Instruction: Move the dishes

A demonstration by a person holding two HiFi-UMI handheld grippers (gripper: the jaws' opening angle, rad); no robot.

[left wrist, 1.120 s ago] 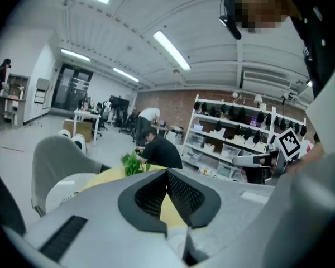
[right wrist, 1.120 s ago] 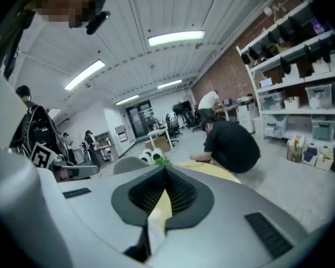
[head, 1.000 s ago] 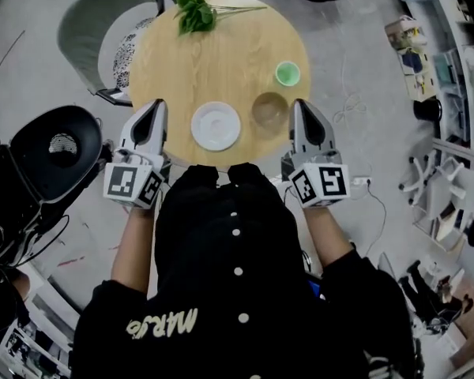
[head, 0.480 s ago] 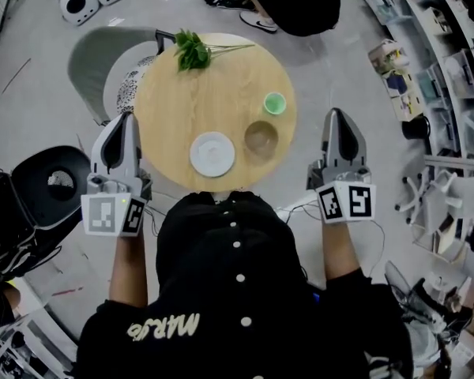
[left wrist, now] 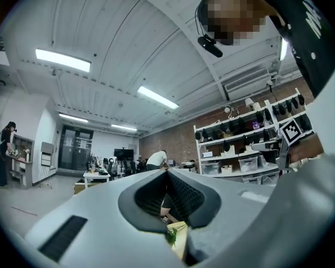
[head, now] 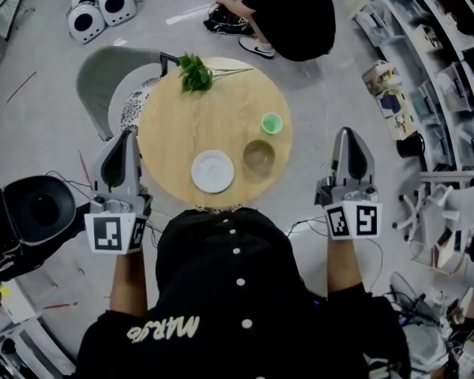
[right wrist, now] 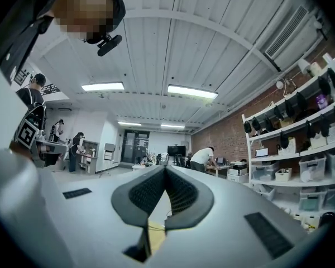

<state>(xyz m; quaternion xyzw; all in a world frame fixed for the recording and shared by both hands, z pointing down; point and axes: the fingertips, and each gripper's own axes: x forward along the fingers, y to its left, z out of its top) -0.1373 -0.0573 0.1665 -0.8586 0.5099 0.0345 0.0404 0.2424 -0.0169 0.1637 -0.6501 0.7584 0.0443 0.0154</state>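
your left gripper (head: 127, 136) hangs left of the round table (head: 213, 93) and your right gripper (head: 344, 134) right of it, both clenched on nothing. near the table's near edge lies the white plate (head: 212, 170), the brown bowl (head: 258, 156) just right of it, the green cup (head: 272, 122) just beyond.

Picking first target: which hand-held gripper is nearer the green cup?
Right. The right hand-held gripper is off the table on the side of the green cup; the left hand-held gripper is off the opposite side.
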